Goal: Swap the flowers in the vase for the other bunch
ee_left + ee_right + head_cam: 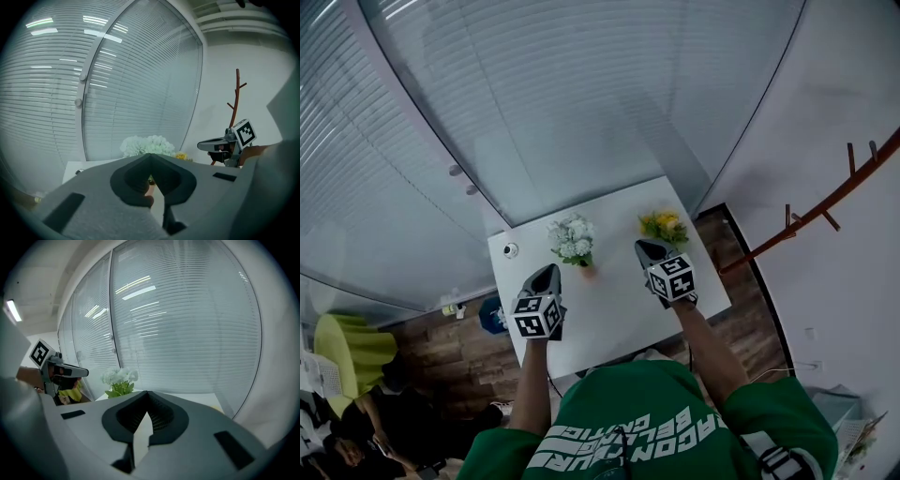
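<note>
A bunch of white flowers (571, 238) stands upright in a small orange vase (587, 271) near the middle of the white table (609, 319). Yellow flowers (665, 225) lie at the table's far right. My left gripper (548, 272) hovers just left of the vase, jaws closed together and empty. On the other side, my right gripper (649, 247) is shut with nothing in it, just short of the yellow bunch. The left gripper view shows the white flowers (147, 144) beyond its tip (150, 155). The right gripper view has its tip (147, 393) right of the white flowers (119, 377).
A small round object (510, 250) sits at the table's far left corner. A glass wall with blinds (581, 94) runs behind the table. A brown coat rack (825, 202) stands to the right, and a green chair (347, 347) to the lower left.
</note>
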Demonstrator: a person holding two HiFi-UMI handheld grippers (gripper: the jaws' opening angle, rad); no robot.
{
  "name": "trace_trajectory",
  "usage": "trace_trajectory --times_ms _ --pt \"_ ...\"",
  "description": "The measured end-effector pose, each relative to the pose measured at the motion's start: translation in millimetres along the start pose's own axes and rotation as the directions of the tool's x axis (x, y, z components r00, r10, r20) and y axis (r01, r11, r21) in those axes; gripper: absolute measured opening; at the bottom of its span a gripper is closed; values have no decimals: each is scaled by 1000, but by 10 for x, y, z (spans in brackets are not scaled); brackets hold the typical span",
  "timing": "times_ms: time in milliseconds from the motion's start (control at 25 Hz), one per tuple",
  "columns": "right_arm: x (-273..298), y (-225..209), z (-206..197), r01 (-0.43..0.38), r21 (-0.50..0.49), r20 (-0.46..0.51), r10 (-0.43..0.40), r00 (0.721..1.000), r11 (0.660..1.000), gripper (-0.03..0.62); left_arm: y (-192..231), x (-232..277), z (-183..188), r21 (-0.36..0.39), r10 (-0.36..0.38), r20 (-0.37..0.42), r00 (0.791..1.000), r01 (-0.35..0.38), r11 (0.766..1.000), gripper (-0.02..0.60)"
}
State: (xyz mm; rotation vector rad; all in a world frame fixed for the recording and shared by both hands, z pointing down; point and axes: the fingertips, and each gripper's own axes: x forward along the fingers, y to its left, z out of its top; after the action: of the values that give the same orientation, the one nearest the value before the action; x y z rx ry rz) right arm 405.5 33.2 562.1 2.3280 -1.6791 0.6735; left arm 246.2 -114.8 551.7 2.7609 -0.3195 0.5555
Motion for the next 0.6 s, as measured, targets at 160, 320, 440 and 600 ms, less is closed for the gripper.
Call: trace_trajectory --times_ms 160,320,440,600 --pt "-24 1 18 6 -7 4 -6 1000 1000 14 3 17 -14 -8 -4 -1 1000 4 1000 8" --pt "-15 32 50 -2 -11 6 2 1000 1000 14 27 14 -12 -12 0 -1 1000 0 1000 8" --pt "-5 78 64 -15 -17 8 15 1000 1000 14 33 4 -7 -14 3 0 1000 -3 1000 8" --pt "30 132 74 -31 -24 14 32 999 999 14 58 -4 -35 -14 2 -4 1000 -2 1000 8"
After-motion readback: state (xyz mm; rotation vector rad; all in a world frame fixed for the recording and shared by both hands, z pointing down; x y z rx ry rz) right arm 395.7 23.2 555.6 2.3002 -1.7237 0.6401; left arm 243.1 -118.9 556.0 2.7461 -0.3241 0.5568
